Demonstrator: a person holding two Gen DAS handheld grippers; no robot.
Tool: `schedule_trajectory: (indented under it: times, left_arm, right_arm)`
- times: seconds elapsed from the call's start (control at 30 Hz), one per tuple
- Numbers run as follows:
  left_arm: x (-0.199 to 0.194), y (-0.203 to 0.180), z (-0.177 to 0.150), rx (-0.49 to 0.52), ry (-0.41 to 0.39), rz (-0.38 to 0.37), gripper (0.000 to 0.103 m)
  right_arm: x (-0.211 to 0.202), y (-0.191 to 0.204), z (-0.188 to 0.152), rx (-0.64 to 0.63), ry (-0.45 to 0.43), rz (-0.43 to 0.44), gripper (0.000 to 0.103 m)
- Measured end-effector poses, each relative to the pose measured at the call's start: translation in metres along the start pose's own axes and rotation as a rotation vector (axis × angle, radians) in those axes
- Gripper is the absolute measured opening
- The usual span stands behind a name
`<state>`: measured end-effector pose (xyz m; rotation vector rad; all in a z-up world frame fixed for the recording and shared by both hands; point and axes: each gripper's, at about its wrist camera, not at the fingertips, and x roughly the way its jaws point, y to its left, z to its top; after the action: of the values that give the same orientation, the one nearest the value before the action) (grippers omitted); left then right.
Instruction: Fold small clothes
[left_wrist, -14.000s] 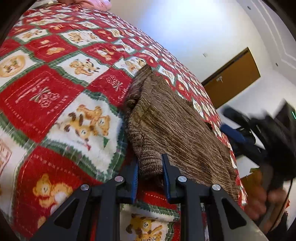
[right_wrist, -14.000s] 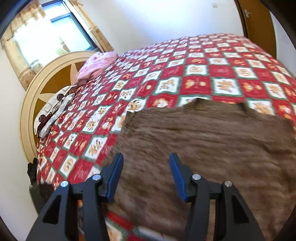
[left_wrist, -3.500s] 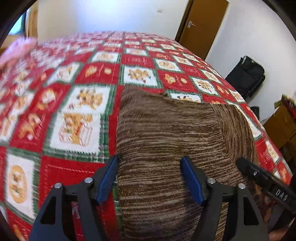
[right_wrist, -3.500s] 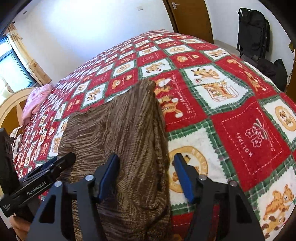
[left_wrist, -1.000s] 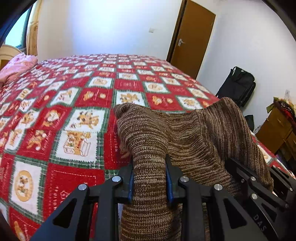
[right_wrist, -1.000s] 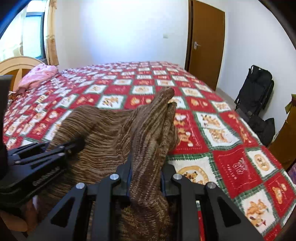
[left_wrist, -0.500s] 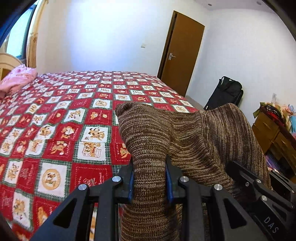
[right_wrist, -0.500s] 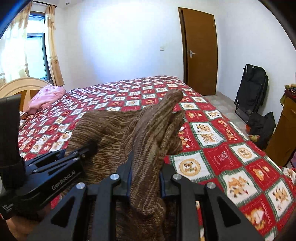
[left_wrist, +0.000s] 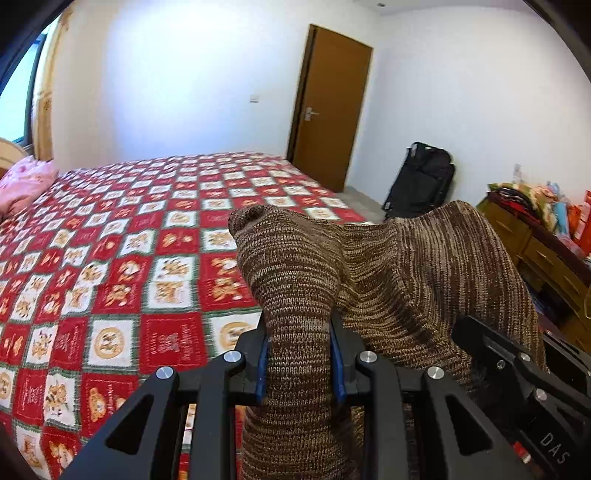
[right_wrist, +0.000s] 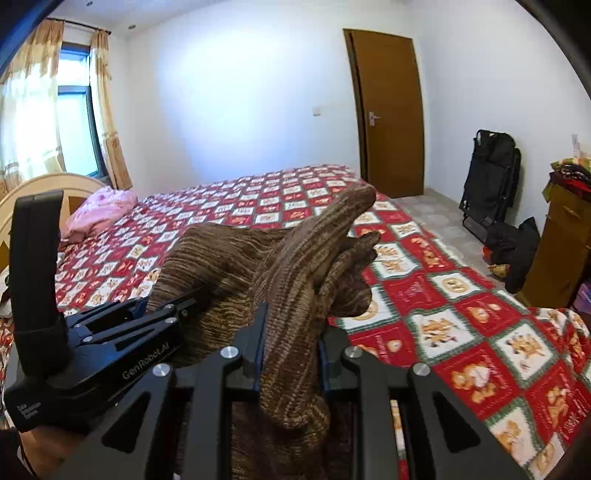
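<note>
**Brown knit held up off the bed, one pinch in each gripper**

The brown knit garment (left_wrist: 388, 280) is a marled weave, dark and tan yarns in fine ribs. It hangs in the air between my two grippers, above the near edge of the bed. In the left wrist view a rounded fold of it rises past my fingers and the rest drapes away right in a broad sagging sheet. In the right wrist view (right_wrist: 295, 280) the fabric stands up in a bunched ridge with a smaller lobe folded beside it.

My left gripper (left_wrist: 300, 363) is clenched on a thick roll of the knit; the blue pads press it from both sides. My right gripper (right_wrist: 290, 354) is likewise clamped on a gathered ridge of the same garment.

Each gripper shows in the other's view: the right one's black body low right in the left view, the left one low left in the right view, its tips buried in the knit.

Below lies the bedspread (left_wrist: 110, 258), red and white squares with green borders and bear prints. A pink pillow (right_wrist: 99, 214) sits at the headboard end. Beyond: a brown door (left_wrist: 332, 107), a black folded item (right_wrist: 491, 177) against the wall, a wooden dresser (left_wrist: 535, 247) with piled cloth.

Hard to make out: the garment's lower hem, cut off by the frame edge; what kind of garment it is; the prints on the far squares.
</note>
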<state>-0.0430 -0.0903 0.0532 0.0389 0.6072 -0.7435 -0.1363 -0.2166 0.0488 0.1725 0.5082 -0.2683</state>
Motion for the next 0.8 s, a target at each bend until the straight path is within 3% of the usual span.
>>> schedule_trajectory:
  times: [0.17, 0.47, 0.63, 0.8]
  left_arm:
    - [0.001, -0.043, 0.007, 0.058, -0.016, -0.085, 0.027]
    - [0.043, -0.120, 0.006, 0.111, 0.059, -0.218, 0.027]
    - [0.074, -0.151, -0.001, 0.143, 0.096, -0.242, 0.027]
    - [0.114, -0.182, -0.018, 0.190, 0.156, -0.220, 0.028]
  right_arm:
    - [-0.030, -0.033, 0.006, 0.032, -0.048, -0.061, 0.025]
    - [-0.047, -0.105, -0.001, 0.119, -0.045, -0.189, 0.024]
    - [-0.041, -0.145, -0.012, 0.157, -0.023, -0.253, 0.024]
    - [-0.022, -0.178, -0.031, 0.200, 0.036, -0.314, 0.024]
